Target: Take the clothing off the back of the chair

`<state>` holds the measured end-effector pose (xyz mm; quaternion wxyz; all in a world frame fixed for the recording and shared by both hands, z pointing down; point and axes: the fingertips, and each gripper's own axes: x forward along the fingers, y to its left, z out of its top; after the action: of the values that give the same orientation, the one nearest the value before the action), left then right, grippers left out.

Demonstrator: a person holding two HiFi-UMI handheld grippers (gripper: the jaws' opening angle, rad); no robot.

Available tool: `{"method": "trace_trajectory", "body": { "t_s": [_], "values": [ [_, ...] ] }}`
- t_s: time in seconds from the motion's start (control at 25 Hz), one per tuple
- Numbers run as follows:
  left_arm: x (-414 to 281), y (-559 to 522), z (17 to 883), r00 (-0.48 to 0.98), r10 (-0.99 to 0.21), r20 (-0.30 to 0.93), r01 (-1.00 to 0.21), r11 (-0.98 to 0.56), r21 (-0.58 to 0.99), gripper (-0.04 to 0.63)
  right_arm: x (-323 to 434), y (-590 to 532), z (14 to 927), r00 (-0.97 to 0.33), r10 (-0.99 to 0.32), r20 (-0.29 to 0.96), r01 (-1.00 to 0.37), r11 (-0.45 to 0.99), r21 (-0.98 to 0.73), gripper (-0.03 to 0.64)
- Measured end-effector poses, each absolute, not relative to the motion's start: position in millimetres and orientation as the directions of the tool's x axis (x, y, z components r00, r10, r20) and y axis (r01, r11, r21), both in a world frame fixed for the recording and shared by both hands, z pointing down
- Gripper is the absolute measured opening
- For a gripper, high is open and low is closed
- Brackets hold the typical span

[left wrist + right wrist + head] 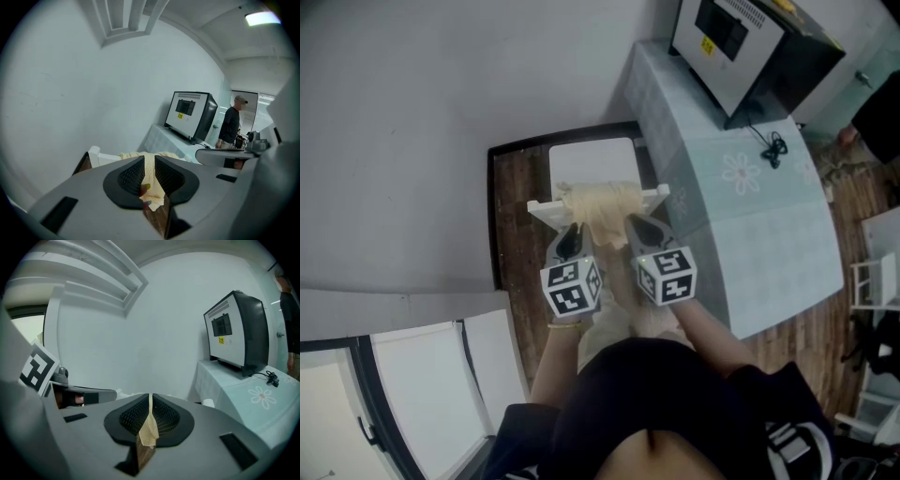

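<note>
A cream garment (598, 210) hangs bunched over the top rail of a white chair (592, 157) that stands against the wall. Both grippers reach onto it from the near side. My left gripper (570, 240) is at the garment's left part. In the left gripper view its jaws (149, 161) stand a little apart, and a strip of the cream cloth (151, 186) lies loosely in the gap. My right gripper (645, 229) is at the right part. In the right gripper view it (150, 401) is shut on a thin fold of the cloth (149, 433).
A table under a pale flowered cover (750, 220) stands just right of the chair and carries a black-and-white appliance (748, 42) with a cable (772, 147). The grey wall is right behind the chair. A person (231, 124) stands far off beyond the table. White panels (422, 394) lie at the lower left.
</note>
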<state>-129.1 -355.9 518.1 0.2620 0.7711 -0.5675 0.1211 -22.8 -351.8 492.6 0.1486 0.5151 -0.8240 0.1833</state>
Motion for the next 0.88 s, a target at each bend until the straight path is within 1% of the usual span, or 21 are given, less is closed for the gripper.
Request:
{"method": "trace_trajectory", "body": {
  "t_s": [0.16,0.28,0.4,0.56,0.68,0.88],
  "values": [
    [-130.3,-371.3,533.9,0.338,-0.796,0.503,-0.936,-0.228,0.269,0.104,-20.0,-366.7,510.0,-0.400,-0.793,0.460,-0.914,0.378,-0.144,0.017],
    [-128.9,-380.1,546.0,0.353,-0.780,0.518,-0.931,-0.238,0.276,0.155,-17.8,-375.0,521.9,-0.383,-0.787,0.484,-0.922,0.355,-0.153,0.027],
    [-127.8,-386.1,557.7,0.363,-0.764,0.533,-0.928,-0.244,0.282,0.202,-16.8,-382.1,532.9,-0.375,-0.775,0.509,-0.926,0.341,-0.163,0.099],
    [-126.3,-392.2,572.7,0.373,-0.746,0.551,-0.924,-0.249,0.289,0.245,-12.6,-390.6,547.6,-0.351,-0.766,0.539,-0.935,0.314,-0.164,0.161],
    [-127.1,-397.5,582.5,0.372,-0.736,0.566,-0.925,-0.246,0.289,0.270,-8.7,-396.5,557.3,-0.327,-0.761,0.560,-0.944,0.291,-0.156,0.201],
    [-127.1,-402.8,598.9,0.374,-0.721,0.584,-0.924,-0.238,0.298,0.290,-2.7,-400.6,573.4,-0.293,-0.750,0.592,-0.955,0.260,-0.143,0.238]
  ]
}}
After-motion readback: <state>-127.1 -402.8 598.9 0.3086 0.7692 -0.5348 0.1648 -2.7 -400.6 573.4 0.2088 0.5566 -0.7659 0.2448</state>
